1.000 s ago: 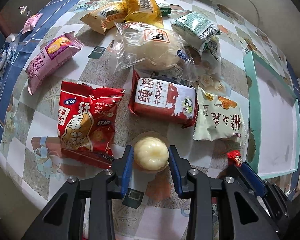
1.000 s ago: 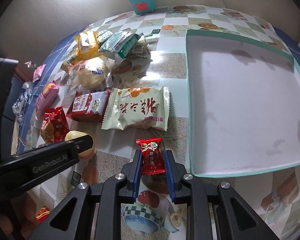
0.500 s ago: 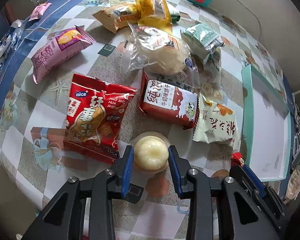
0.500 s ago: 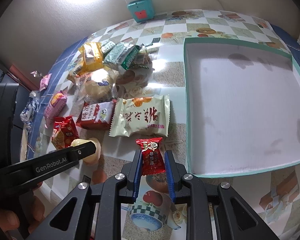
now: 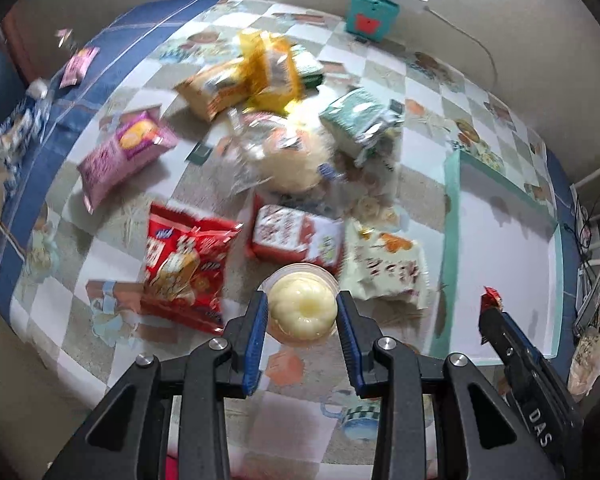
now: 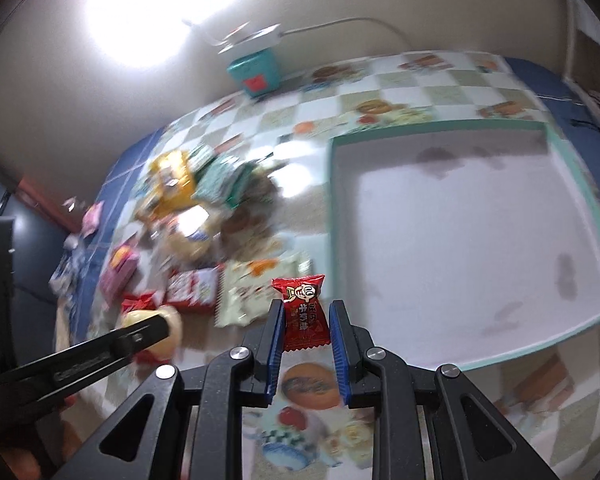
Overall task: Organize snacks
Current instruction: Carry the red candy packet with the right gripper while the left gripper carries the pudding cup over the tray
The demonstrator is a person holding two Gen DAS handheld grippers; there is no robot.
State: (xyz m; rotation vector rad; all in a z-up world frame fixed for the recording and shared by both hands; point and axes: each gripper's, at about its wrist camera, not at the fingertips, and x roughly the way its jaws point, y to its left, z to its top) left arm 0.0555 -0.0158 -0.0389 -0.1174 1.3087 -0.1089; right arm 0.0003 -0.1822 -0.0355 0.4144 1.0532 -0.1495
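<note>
Motion blur across the snack pile (image 5: 276, 152) in both wrist views; printed text on the packets unreadable. Clear bun wrapper (image 5: 288, 156) smeared, its outline uncertain. Left wrist view: right tool (image 5: 496, 312) enters at 4 o'clock, mostly cut off by the frame edge; only the tip of its red candy (image 5: 491, 296) shows. Right wrist view: left tool (image 6: 140, 332) at 8 o'clock covers most of the jelly cup (image 6: 168, 320). Tray (image 6: 572, 208) far rim blurred. Table (image 5: 140, 60) edges run out of frame.
</note>
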